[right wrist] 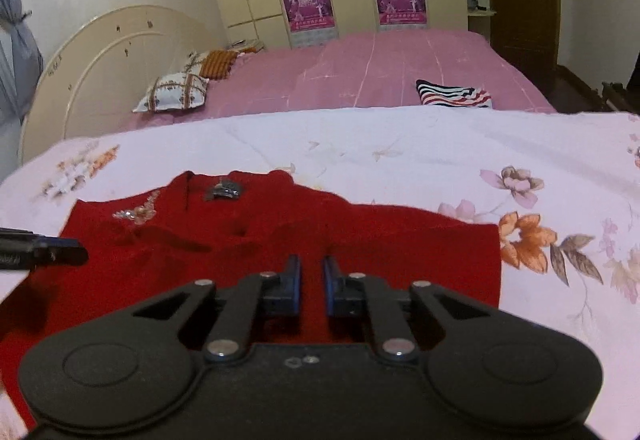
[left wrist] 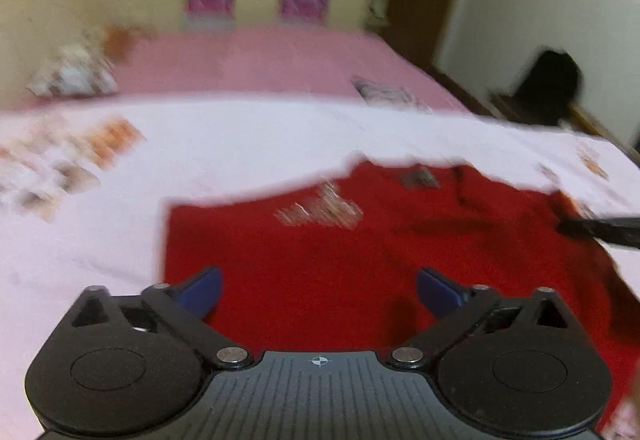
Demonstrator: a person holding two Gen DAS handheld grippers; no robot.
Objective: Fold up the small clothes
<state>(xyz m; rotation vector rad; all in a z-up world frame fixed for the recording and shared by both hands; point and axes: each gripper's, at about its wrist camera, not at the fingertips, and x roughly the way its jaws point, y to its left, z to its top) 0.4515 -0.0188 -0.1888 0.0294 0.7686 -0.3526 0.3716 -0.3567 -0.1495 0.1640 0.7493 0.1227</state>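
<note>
Directly below both grippers, red garment [right wrist: 280, 236] lies flat on floral sheet [right wrist: 400, 148]. Left gripper [left wrist: 319, 290] gapes wide, view motion-blurred; right gripper [right wrist: 311, 282] narrowly parted, empty, hiding the garment's near edge.

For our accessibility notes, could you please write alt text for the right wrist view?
A red garment lies spread on a floral sheet over a bed, with the right claw just above it, fingers narrowly apart and holding nothing. The left claw's tip enters at the left edge; a striped folded item sits behind.

One red garment [right wrist: 280, 240] (two pillows [right wrist: 176, 92] behind)
</note>
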